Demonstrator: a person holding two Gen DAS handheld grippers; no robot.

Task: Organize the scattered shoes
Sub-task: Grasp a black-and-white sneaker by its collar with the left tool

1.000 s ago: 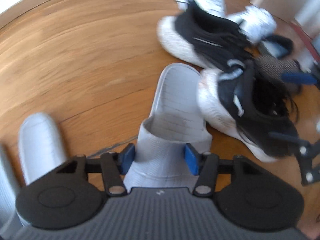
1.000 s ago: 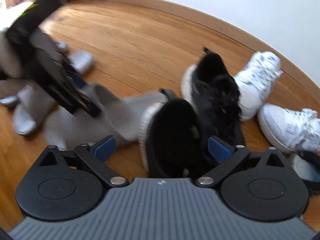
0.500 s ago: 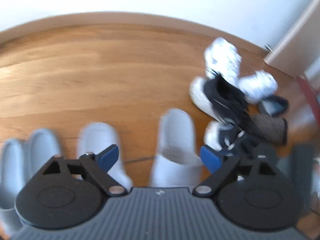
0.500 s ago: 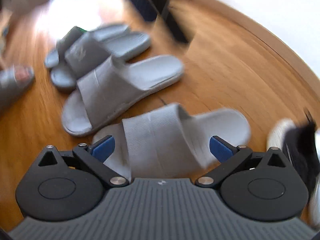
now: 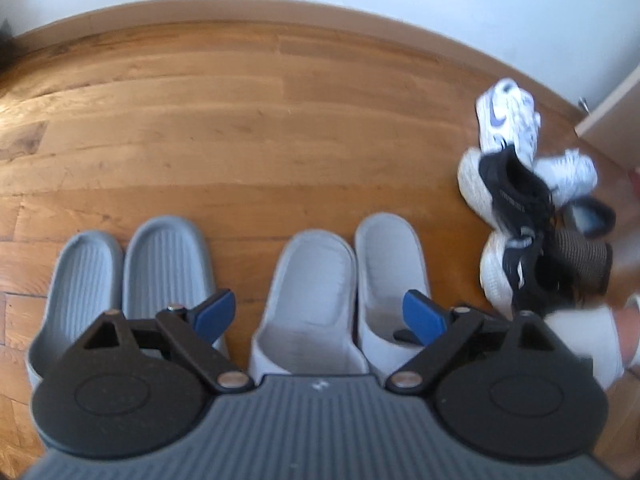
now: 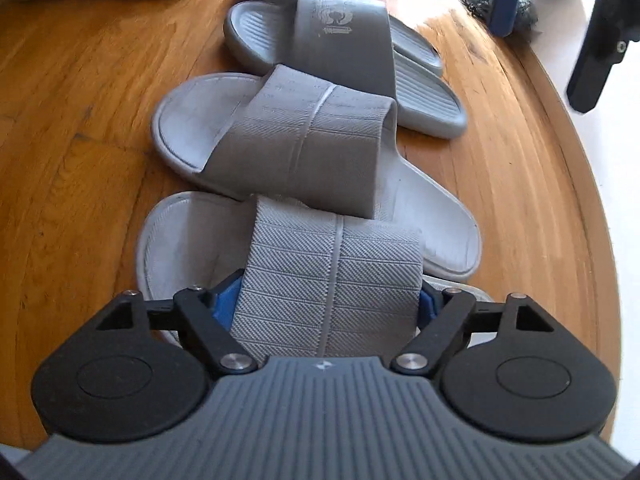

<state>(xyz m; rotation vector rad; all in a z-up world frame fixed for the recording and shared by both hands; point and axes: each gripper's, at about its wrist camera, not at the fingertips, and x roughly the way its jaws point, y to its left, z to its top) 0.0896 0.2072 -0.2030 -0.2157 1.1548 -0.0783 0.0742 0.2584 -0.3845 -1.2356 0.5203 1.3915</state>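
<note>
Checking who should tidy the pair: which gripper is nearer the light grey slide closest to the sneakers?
Right. The right gripper straddles that slide's strap, jaws closing on it. The left gripper hangs open above the row, holding nothing.

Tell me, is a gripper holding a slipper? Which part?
The right gripper is closing across the light grey slipper at its strap. The left gripper is open, holding nothing.
</note>
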